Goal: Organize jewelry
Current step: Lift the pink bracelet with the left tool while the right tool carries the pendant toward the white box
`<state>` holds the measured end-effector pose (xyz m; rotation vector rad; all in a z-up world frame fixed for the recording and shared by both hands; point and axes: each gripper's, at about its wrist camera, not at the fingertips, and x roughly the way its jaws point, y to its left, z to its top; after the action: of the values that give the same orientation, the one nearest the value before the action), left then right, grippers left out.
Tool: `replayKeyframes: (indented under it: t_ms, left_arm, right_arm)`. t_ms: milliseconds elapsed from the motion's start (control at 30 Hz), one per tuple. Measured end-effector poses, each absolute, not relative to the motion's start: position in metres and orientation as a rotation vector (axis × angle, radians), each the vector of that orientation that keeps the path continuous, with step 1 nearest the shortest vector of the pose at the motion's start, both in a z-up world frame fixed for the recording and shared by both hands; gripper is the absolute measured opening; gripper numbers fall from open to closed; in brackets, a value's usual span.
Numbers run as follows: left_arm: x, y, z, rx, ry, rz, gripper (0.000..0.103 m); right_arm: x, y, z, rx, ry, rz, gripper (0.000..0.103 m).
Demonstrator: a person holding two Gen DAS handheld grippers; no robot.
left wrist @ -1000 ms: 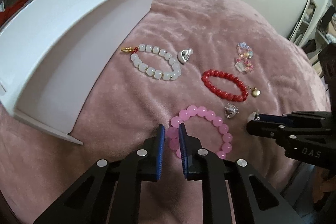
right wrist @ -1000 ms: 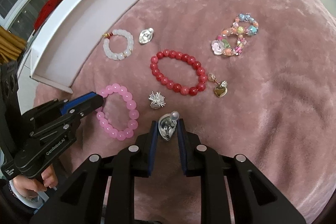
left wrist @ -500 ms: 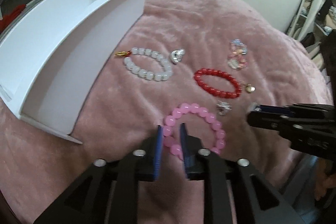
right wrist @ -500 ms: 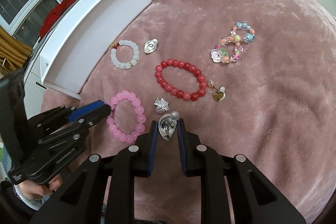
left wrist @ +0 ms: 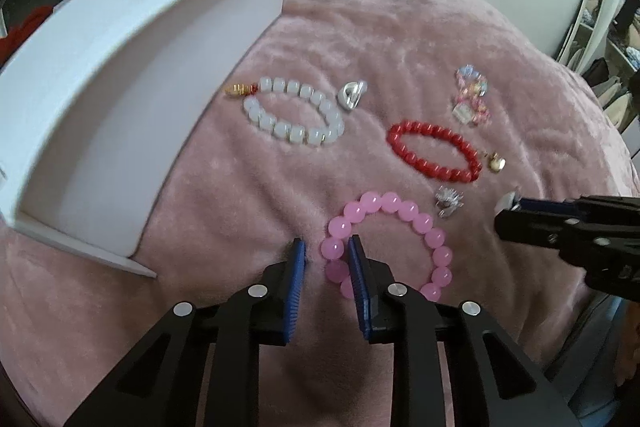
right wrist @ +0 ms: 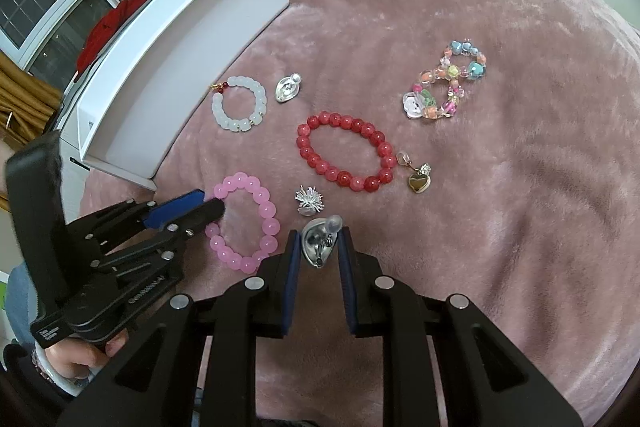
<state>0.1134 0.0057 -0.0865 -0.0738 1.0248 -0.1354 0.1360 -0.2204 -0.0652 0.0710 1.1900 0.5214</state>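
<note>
Pink blanket (right wrist: 460,7), white tray (left wrist: 132,75) beside white bracelet (left wrist: 294,117), red bracelet (right wrist: 344,157)

The black plastic left gripper (right wrist: 212,203) carries small white letters on its body in the right wrist view. They are blurred and seem to read "GenRobot.AI". A second white label lower on this body is too small to read. The black right gripper (left wrist: 508,213) shows the white letters "DA" at the picture's edge.
</note>
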Motion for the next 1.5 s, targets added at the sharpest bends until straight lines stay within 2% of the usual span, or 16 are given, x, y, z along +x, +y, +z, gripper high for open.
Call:
replayKeyframes:
  t_ms: [400,533,600,667,767,900,933,1033,1500]
  left_arm:
    - [0.121,0.002,-0.1,-0.058,1.07,-0.148,0.025]
    - [0.123,-0.002,-0.102,-0.047,1.081,-0.156,0.034]
    - [0.123,-0.006,-0.102,-0.026,1.082,-0.16,0.039]
    - [0.123,-0.009,-0.103,-0.012,1.079,-0.163,0.039]
    - [0.123,-0.006,-0.103,-0.029,1.074,-0.174,0.034]
    - [0.123,-0.002,-0.103,-0.051,1.071,-0.181,0.02]
    - [0.122,-0.002,-0.103,-0.055,1.07,-0.185,0.016]
    - [0.12,-0.001,-0.102,-0.06,1.058,-0.197,0.016]
    - [0.096,0.008,-0.057,-0.14,0.955,-0.261,0.016]
  right_arm:
    - [0.138,-0.219,-0.069,0.065,1.207,0.51,0.022]
    - [0.143,-0.219,-0.074,0.077,1.225,0.501,0.022]
    - [0.146,-0.222,-0.079,0.088,1.247,0.474,0.03]
    - [0.148,-0.222,-0.083,0.096,1.269,0.472,0.043]
    - [0.146,-0.213,-0.085,0.058,1.271,0.497,0.044]
    - [0.147,-0.196,-0.093,0.014,1.283,0.519,0.039]
    - [0.148,-0.194,-0.096,0.01,1.288,0.513,0.033]
    - [0.15,-0.19,-0.099,0.017,1.291,0.51,0.019]
    - [0.141,-0.21,-0.071,0.123,1.209,0.537,0.019]
